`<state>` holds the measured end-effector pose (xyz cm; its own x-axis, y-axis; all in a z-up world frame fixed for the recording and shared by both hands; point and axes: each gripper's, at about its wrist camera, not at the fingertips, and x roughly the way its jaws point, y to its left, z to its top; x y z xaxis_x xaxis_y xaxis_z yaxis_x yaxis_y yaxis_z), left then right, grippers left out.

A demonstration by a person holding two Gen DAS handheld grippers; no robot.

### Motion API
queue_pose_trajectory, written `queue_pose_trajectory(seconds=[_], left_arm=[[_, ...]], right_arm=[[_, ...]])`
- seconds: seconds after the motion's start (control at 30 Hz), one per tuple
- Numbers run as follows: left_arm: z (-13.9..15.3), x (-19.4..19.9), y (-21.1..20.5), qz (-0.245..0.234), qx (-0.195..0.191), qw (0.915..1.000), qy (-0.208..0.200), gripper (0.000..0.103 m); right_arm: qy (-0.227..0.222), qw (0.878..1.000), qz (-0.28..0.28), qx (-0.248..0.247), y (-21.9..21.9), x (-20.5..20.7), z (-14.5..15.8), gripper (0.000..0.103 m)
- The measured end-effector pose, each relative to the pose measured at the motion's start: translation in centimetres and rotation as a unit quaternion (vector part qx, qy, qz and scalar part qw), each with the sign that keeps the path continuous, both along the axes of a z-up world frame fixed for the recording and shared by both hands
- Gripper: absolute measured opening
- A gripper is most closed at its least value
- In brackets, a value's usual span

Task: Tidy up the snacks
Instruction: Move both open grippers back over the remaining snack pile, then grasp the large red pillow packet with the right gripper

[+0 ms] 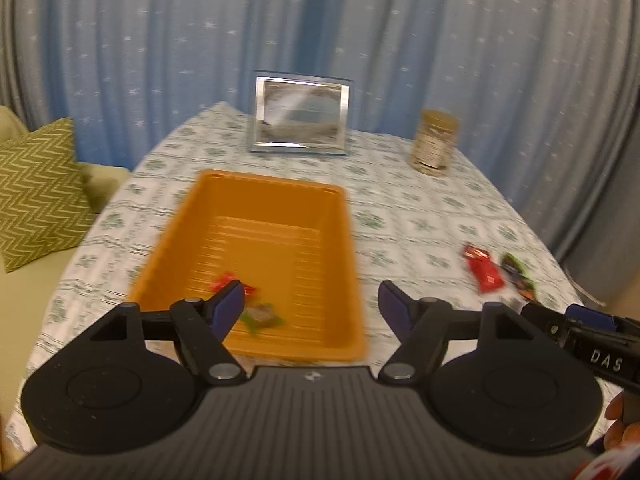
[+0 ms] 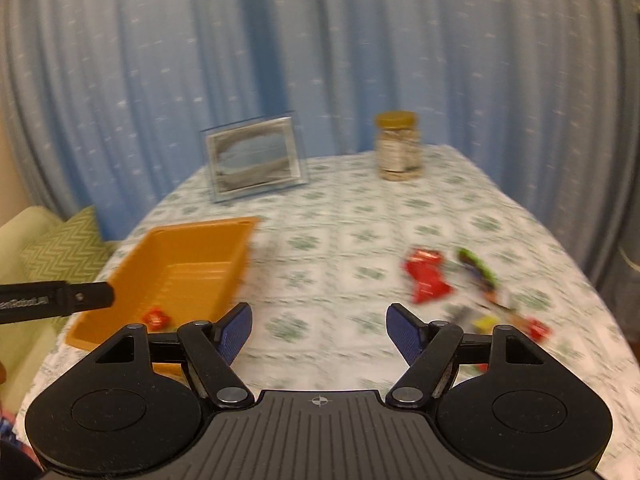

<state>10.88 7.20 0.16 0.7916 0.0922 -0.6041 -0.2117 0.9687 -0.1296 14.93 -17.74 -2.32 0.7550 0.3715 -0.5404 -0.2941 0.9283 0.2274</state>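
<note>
An orange tray (image 1: 200,216) sits on the patterned tablecloth, also in the right wrist view (image 2: 224,232). In its near end lie a red snack (image 1: 224,280) and a green-wrapped snack (image 1: 262,316). My left gripper (image 1: 312,308) is open and empty above the tray's near right corner. A red packet (image 1: 484,268) and a dark green-orange packet (image 1: 518,274) lie on the cloth to the right. My right gripper (image 2: 320,332) is open and empty over bare cloth, with the red packet (image 2: 426,276), the dark packet (image 2: 478,270) and small yellow and red snacks (image 2: 532,328) ahead right.
A silver picture frame (image 1: 302,114) and a gold-lidded jar (image 1: 434,142) stand at the table's far side before blue curtains. A green zigzag cushion (image 1: 38,188) lies on a sofa to the left. The table edge curves away on the right.
</note>
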Motion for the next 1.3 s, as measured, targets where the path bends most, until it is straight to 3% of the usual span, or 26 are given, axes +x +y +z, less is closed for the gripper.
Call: queue_pose_trajectory(seconds=[0.33,0.53,1.0,1.3], left_arm=[[-0.1,1.3,-8.4,-0.089,0.000,0.9960,0.000,0.085],[-1.2,3.5,-12.1,-0.137,0.002,0.9905,0.005,0.085],[-8.1,10.8,-16.4,-0.221,0.016,0.9738,0.048,0.085],[-10.6,13.3,-15.9,-0.233,0.025,0.9703,0.061,0.085]], right_arm=[[0.011,0.991,-0.129,-0.018,-10.9,-1.8,0.9,0.074],[0.034,0.987,-0.156,-0.024,-14.7,-0.9,0.1,0.074],[0.067,0.994,-0.039,-0.073,-15.0,4.2,-4.6,0.074],[0.086,0.993,0.022,-0.077,-13.1,7.7,-8.6,0.074]])
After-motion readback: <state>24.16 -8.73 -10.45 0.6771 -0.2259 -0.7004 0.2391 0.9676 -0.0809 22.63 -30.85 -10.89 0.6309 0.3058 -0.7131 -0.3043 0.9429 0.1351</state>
